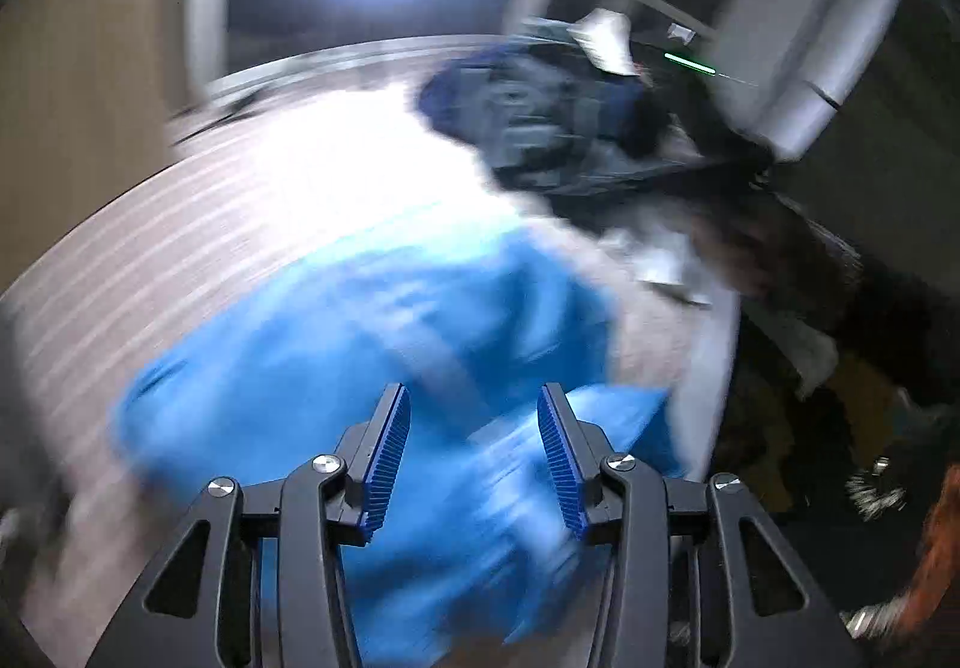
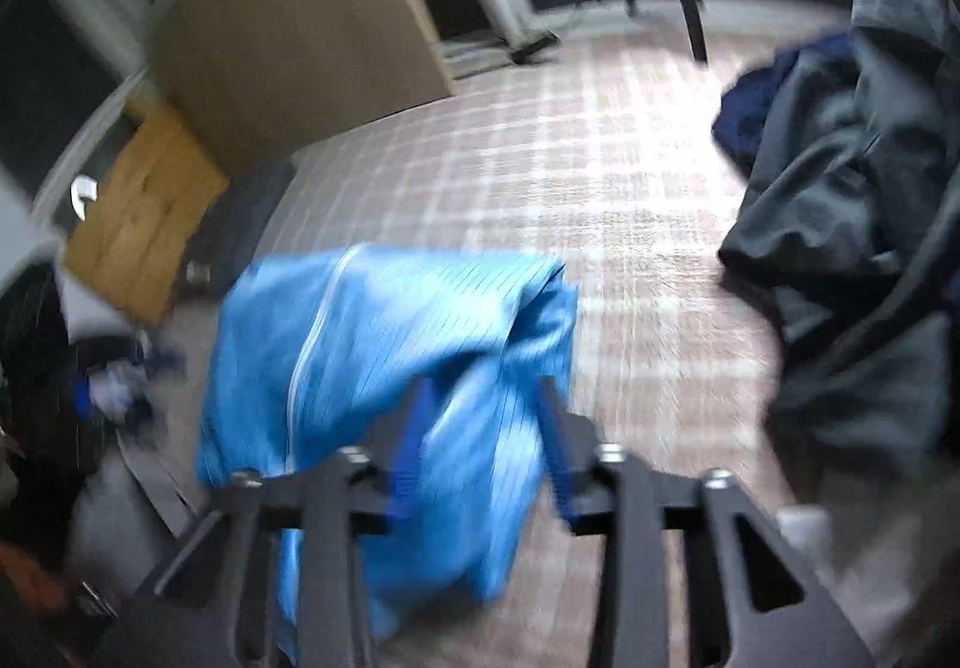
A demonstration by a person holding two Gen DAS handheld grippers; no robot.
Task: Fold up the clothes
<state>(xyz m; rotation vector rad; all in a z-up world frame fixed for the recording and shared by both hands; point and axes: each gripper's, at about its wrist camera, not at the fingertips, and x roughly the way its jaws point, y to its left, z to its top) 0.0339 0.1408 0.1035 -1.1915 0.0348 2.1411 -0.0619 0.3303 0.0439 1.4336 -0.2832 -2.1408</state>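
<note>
On checked bed [image 2: 630, 176]: blue garment [image 2: 384, 356], crumpled.

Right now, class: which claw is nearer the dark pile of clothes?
Right. The dark pile lies close beside the right claw; from the left claw it is farther off, beyond the blue garment.

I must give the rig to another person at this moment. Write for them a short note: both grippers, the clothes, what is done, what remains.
Left gripper: jaws apart, nothing pinched, above the blue garment.
Right gripper: jaws slightly apart; the picture is blurred, but the cloth looks released.
The blue garment lies bunched on the checked cloth, partly folded at best, its light stripe showing.
A pile of dark clothes waits on the far side, unfolded.
Done: little that I can confirm.
Left: finish the blue garment, then the dark pile.
</note>
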